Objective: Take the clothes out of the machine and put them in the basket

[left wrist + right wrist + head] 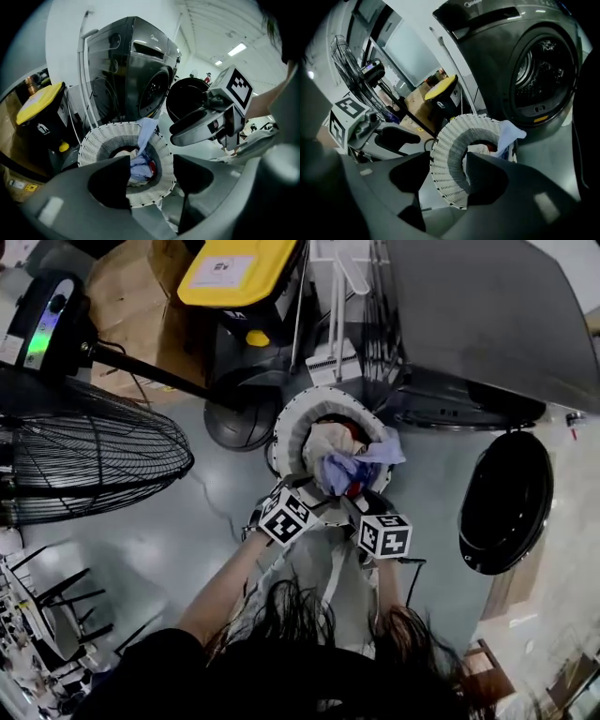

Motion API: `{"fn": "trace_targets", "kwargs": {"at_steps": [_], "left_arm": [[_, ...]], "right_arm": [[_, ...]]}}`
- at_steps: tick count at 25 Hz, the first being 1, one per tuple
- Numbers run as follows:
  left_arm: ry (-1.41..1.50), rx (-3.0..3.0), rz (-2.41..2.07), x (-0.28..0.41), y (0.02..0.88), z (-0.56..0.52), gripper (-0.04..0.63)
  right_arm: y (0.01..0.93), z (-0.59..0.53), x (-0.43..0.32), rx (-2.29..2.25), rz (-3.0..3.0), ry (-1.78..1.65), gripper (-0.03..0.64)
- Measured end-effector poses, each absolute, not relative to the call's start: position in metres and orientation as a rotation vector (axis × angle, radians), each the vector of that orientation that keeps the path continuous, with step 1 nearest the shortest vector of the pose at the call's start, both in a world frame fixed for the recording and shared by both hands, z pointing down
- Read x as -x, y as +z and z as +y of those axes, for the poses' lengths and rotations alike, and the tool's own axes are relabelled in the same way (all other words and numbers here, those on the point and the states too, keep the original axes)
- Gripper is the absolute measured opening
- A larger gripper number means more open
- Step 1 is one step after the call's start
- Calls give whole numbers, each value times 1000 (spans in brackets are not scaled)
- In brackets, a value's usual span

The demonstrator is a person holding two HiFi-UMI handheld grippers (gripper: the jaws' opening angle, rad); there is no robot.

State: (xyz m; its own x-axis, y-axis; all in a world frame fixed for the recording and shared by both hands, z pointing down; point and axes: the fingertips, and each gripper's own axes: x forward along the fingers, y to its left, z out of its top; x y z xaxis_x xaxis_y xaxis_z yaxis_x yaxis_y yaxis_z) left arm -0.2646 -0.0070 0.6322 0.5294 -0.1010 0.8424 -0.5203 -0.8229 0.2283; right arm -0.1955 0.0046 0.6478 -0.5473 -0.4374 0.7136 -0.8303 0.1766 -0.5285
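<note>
A white woven basket [284, 427] stands on the floor before the dark grey washing machine [487, 324]. It holds a heap of clothes [339, 457]: beige, pale blue and a bit of red, with a blue piece [144, 129] draped over the rim. My left gripper [298, 495] and right gripper [361, 502] hover side by side at the basket's near rim. In the left gripper view my left gripper [151, 180] is open and holds nothing. The right gripper [447, 176] is open too, with the basket's rim [449, 164] beyond its gap. The drum [541, 70] shows no clothes.
The machine's round door [506, 502] hangs open to the right of the basket. A large floor fan [84, 446] stands left, its pole crossing behind. A yellow-lidded black bin [239, 277] and a cardboard box [122, 296] sit at the back.
</note>
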Motion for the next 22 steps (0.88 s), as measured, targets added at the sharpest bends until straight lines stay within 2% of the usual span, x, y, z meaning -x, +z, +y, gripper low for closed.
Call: {"fn": "trace_targets", "kwargs": {"at_steps": [15, 22], "left_arm": [[981, -2458, -657, 259, 512, -25, 254], [871, -2518, -633, 258, 447, -18, 229]], "right_arm": [[482, -16, 182, -1380, -2307, 1206, 187], [418, -14, 183, -1424, -2359, 1096, 178]]}}
